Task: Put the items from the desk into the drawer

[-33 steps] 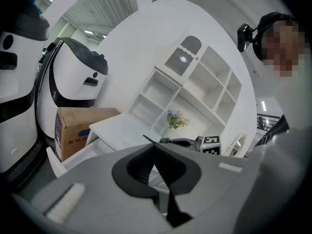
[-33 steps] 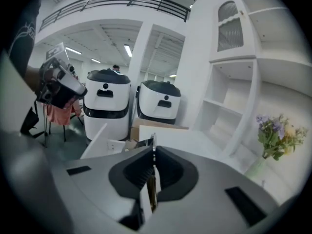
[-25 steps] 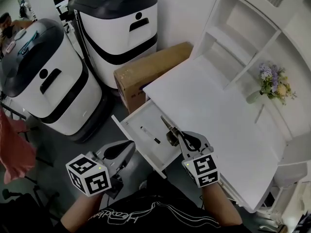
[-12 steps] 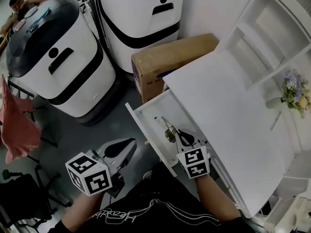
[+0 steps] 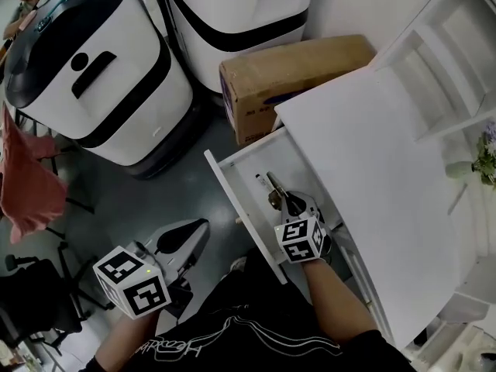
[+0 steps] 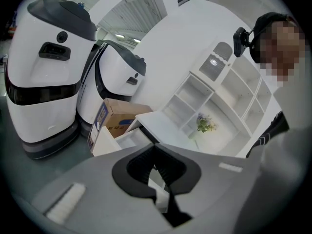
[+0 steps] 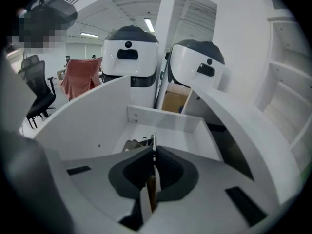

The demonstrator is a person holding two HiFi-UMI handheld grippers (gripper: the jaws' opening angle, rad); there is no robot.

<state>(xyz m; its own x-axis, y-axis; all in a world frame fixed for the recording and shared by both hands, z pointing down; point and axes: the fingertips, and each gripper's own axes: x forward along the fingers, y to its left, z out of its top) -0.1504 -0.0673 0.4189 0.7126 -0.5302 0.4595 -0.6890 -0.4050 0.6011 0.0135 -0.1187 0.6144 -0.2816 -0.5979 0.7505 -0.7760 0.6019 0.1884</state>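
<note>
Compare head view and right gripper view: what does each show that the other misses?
Head view only: left tool, flowers. Right gripper view only: ceiling lights, and a close look at the right tool shut on a thin item. Both: drawer, box, two white machines, red cloth.

No print reads clearly. The cardboard box (image 5: 298, 72) bears a blue label (image 5: 256, 103) too small to make out. White cursive on the person's black shirt (image 5: 256, 316) possibly begins "Hea".
</note>
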